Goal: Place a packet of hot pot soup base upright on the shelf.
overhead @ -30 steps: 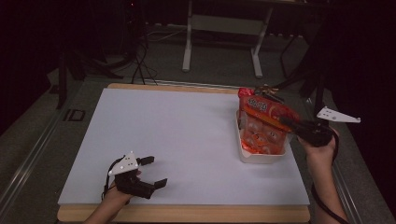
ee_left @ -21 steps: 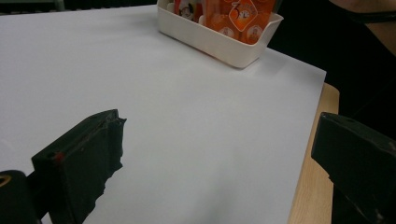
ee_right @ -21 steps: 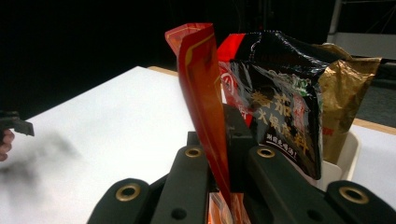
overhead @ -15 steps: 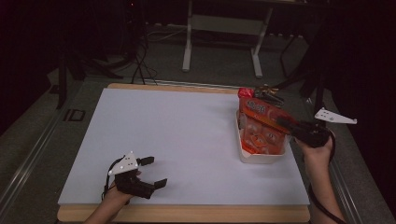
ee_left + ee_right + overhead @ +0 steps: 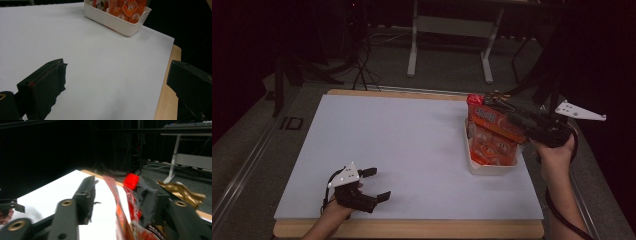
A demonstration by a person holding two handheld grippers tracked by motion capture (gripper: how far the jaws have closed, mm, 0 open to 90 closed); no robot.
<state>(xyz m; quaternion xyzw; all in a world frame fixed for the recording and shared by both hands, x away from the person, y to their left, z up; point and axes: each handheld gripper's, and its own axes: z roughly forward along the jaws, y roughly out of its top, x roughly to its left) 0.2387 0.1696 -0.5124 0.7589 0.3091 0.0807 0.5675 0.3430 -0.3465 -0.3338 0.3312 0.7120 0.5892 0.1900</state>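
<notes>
Resting at the near left edge of the white table sheet (image 5: 412,145), the left gripper (image 5: 371,186) is held with jaws spread wide, nothing between them. Bare sheet is seen from it across to the white tray (image 5: 492,167), so the middle and left of the table lie open. The tray sits close to the right edge, an orange snack bag (image 5: 492,137) standing in it. The right gripper (image 5: 492,102) is held at the bag's top, jaws parted, the bag's upper edge between them; contact cannot be told. Beyond the far wooden edge, dark floor, cables and a grey stand (image 5: 452,45) are seen.
</notes>
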